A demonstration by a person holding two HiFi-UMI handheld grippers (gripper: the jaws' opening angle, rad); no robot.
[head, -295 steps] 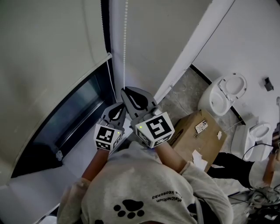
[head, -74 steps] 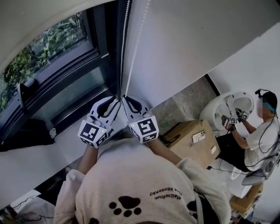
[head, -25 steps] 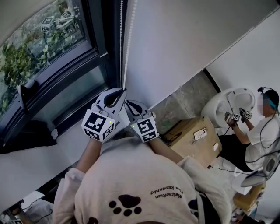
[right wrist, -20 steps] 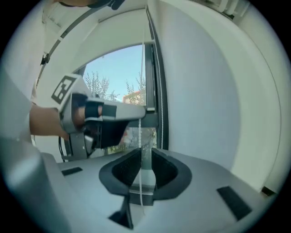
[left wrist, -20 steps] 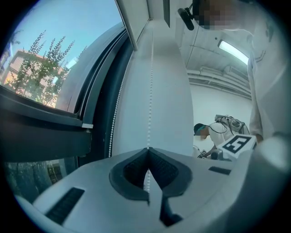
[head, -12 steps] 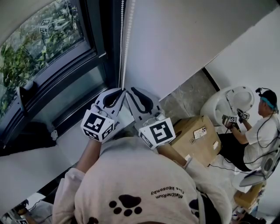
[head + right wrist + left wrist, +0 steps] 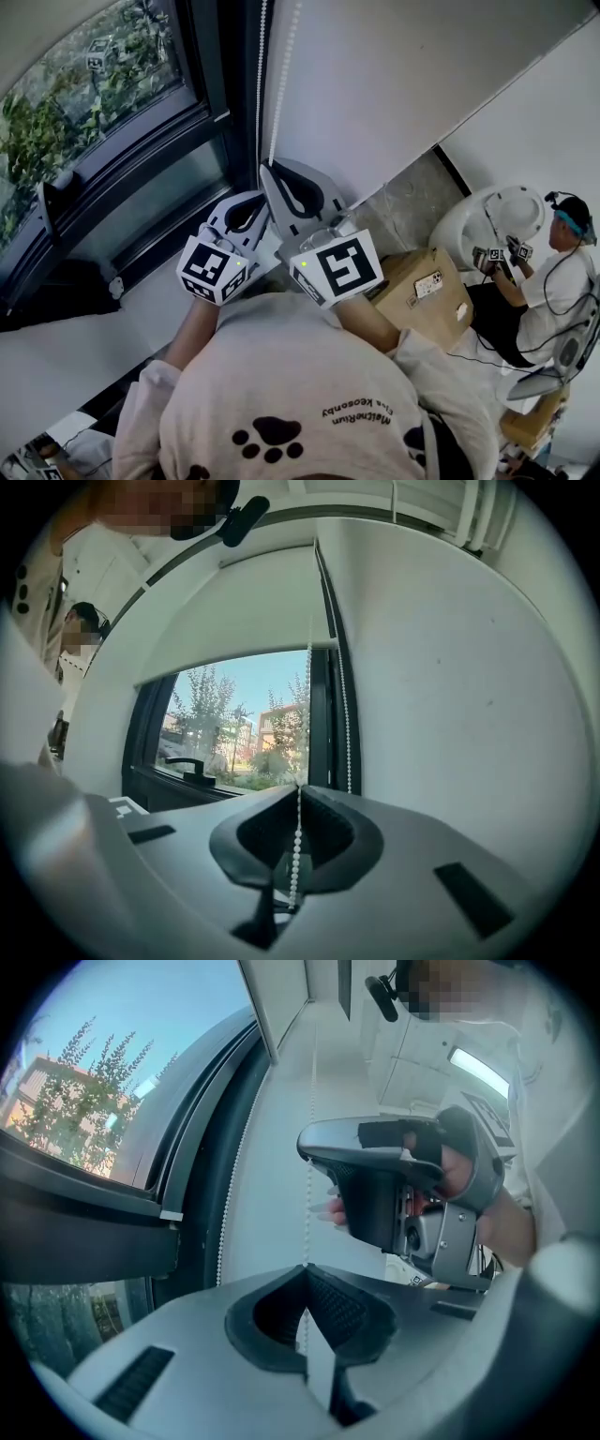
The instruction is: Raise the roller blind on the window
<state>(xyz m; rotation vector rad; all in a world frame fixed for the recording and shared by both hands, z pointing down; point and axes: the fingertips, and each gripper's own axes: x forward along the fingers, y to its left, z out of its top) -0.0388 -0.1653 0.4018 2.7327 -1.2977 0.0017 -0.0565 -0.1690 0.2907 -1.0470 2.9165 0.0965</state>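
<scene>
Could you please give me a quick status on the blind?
Left gripper and right gripper both shut on bead chain, right above left. Roller blind partly up, window glass showing beneath. Nothing seen fouling the chain.

Daylight pours in through the window (image 7: 94,103) and lights the white wall (image 7: 403,84) evenly, with no hard shadows. The window frame (image 7: 141,187) reads dark and flat. The head view is crisp, its straight lines bowed by the wide lens. Both gripper views are round fisheye pictures with black corners. The left tool (image 7: 305,1267) and right tool (image 7: 300,786) loom soft and grey up close, yet the bead cord (image 7: 296,855) is sharp. The sky (image 7: 122,1016) in the left gripper view is nearly washed out.
</scene>
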